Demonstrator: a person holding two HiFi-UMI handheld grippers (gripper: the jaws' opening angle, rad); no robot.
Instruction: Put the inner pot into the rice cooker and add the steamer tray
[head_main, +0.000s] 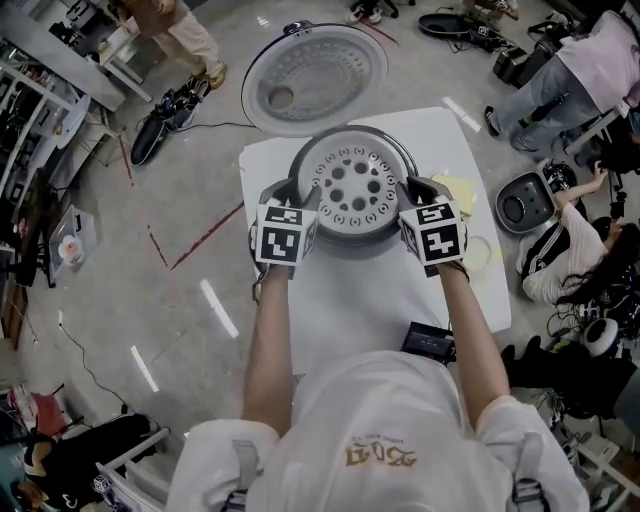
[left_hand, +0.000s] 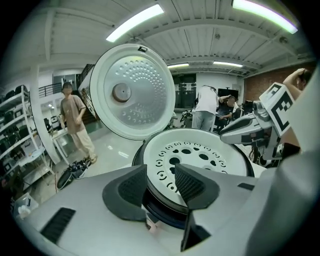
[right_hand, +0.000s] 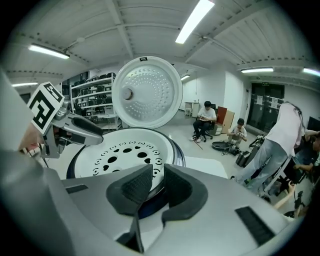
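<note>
The rice cooker (head_main: 404, 152) stands on a white table (head_main: 385, 300) with its round lid (head_main: 315, 78) swung open at the back. A white steamer tray (head_main: 352, 185) with many holes lies in its mouth and hides whatever is under it. My left gripper (head_main: 302, 204) is at the tray's left rim, its jaws open and astride the rim, pads (left_hand: 131, 189) clear of it. My right gripper (head_main: 408, 196) is at the right rim, jaws narrowly open with the rim between them. The tray (left_hand: 195, 155) (right_hand: 125, 152) and lid (left_hand: 132, 90) (right_hand: 146, 92) fill both gripper views.
A black device (head_main: 430, 342) lies near the table's front right edge, and a yellowish sheet (head_main: 462, 190) lies at the right. On the floor to the right stand another cooker (head_main: 525, 205) and a seated person (head_main: 560, 260). More people and bags are around the room.
</note>
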